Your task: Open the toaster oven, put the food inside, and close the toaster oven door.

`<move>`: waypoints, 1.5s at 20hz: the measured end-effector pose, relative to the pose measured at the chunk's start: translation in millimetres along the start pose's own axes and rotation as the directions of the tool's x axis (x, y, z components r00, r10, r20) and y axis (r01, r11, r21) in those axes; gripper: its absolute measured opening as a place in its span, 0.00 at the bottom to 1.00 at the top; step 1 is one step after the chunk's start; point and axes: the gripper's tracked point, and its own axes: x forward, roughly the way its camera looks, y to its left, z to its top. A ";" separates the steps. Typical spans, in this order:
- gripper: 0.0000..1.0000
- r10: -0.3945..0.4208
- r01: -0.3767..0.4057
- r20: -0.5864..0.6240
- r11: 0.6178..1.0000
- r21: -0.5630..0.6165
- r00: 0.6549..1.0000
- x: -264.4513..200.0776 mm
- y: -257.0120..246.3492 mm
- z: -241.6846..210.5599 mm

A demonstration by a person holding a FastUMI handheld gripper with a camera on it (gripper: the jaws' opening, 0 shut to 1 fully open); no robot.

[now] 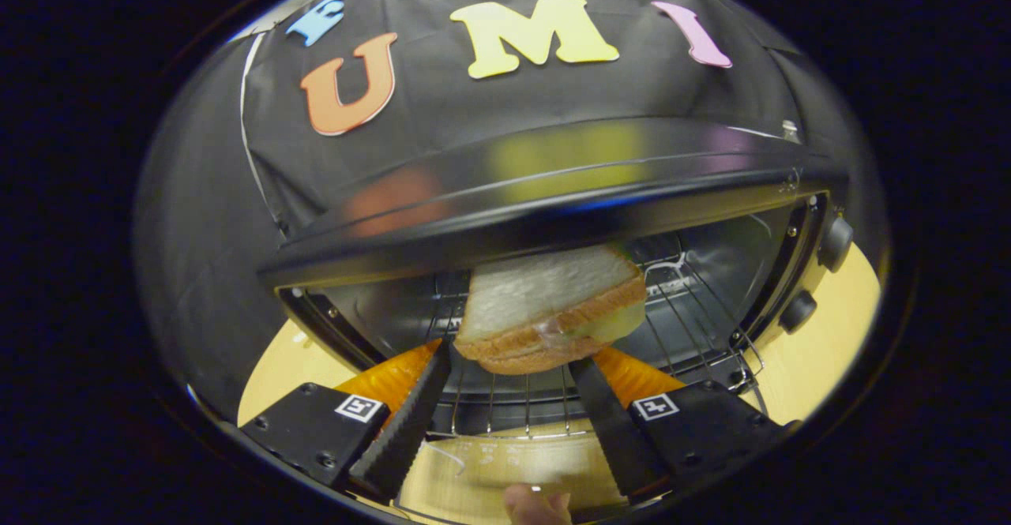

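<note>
1. The gripper (509,371) is clenched on the sandwich (553,308), one finger pressing each side of its near, lower end.
2. The sandwich stands at the mouth of the toaster oven (553,193), straight ahead of the fingers and between their tips, its far end tilted upward under the oven's top edge.
3. Its long axis runs away from the jaws into the cavity — the same line the coming push must follow, as I judge it.
4. Below and beyond it lies the wire rack (679,304): thin, shiny metal rods with gaps between them. The sandwich looks to hang just above the rack and not rest on it, though I cannot be sure of contact.
5. The sandwich has a pale, matte, soft-looking top slice, a brown crust edge, and a pale green filling showing at the right side.
6. The oven's top is dark, glossy and curved; the inner walls are dull grey metal.
7. Two dark round knobs (817,276) sit on the oven's right face, clear of the path.
8. The glass door (505,462) lies folded down under the fingers — transparent, with the light wooden table (821,359) seen around it.
9. A fingertip (537,505) shows at the door's near edge
</note>
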 end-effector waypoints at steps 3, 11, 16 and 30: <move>1.00 -0.045 0.041 -0.048 0.997 -0.070 0.998 -4.3 -4.1 -13.4; 1.00 -0.153 0.145 -0.042 0.976 -0.165 0.987 -59.5 -23.5 -38.0; 1.00 -0.133 0.134 0.017 0.972 -0.192 0.991 -104.8 -17.1 -63.8; 1.00 -0.211 0.206 -0.016 0.965 -0.160 0.977 -124.8 -56.3 -142.0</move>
